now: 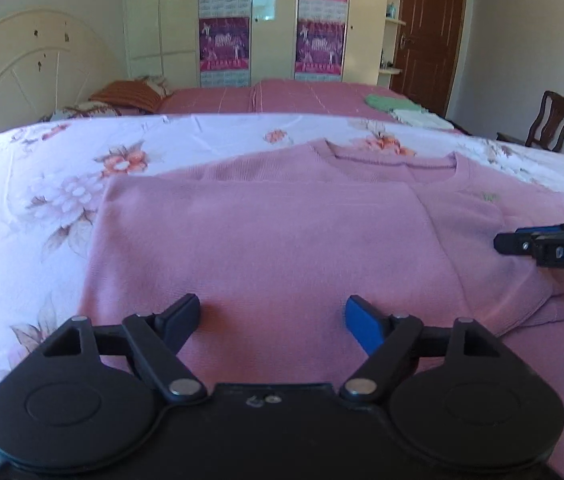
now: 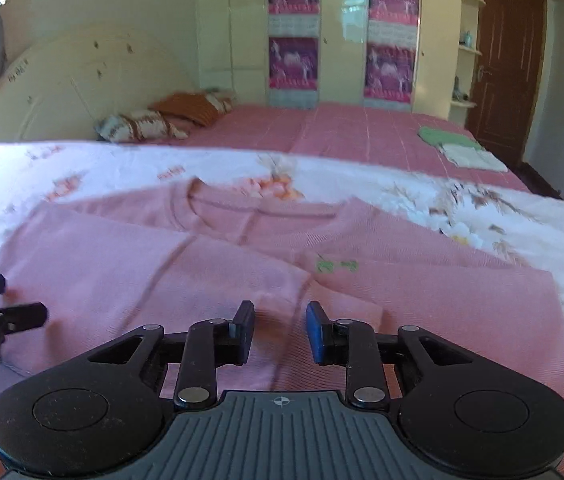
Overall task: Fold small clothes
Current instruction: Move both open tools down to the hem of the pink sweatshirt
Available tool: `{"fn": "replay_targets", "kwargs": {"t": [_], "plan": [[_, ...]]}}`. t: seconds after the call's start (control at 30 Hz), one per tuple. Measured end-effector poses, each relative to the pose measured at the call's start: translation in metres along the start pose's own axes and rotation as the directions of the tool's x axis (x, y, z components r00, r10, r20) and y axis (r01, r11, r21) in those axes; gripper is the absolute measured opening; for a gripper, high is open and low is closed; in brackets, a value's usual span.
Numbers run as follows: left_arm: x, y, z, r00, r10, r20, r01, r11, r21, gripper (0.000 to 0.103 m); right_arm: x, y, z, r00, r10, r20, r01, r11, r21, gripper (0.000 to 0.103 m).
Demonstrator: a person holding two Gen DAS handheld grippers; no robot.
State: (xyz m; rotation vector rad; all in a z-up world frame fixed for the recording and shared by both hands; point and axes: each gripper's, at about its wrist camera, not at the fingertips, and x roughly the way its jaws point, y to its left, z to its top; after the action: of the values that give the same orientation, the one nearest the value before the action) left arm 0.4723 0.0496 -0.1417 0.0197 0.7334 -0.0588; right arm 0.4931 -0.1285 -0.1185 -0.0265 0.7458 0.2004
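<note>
Left gripper (image 1: 271, 320): jaws stand wide apart above the pink sweater (image 1: 282, 232), with nothing between the pads. Whether the fingertips touch the knit cannot be determined; the tips sit low over the cloth.

Right gripper (image 2: 279, 332): jaws parted by a narrow gap, bare pink fabric visible between them, no fold or edge caught. Contact with the cloth cannot be confirmed.

Visibility: the right wrist view is smeared by motion blur, and the small green mark (image 2: 336, 266) on the sweater's chest is unreadable. In the left wrist view the right gripper enters at the right edge and is cut off by the frame. The near hem of the sweater is hidden behind both gripper bodies.

Position of garment: the sweater lies flat on the white floral sheet (image 1: 41, 184), neckline towards the far side, one side panel already folded over the front. Well behind it, on the pink bedspread (image 1: 302, 98), sit a green cloth (image 1: 386, 103) and a white cloth (image 1: 418, 118), touching each other.
</note>
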Motion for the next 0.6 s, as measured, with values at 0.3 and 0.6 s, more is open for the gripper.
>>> {"fn": "replay_targets", "kwargs": {"t": [0.3, 0.6], "plan": [[-0.025, 0.005, -0.028, 0.998, 0.052, 0.024, -0.051, 0.998, -0.029, 0.084, -0.027, -0.031, -0.030, 0.993, 0.118, 0.010, -0.118, 0.992, 0.050, 0.030], [-0.018, -0.003, -0.023, 0.994, 0.112, 0.012, -0.112, 0.992, -0.054, 0.093, -0.028, -0.030, -0.045, 0.989, 0.130, 0.070, -0.131, 0.991, 0.011, 0.030]]}}
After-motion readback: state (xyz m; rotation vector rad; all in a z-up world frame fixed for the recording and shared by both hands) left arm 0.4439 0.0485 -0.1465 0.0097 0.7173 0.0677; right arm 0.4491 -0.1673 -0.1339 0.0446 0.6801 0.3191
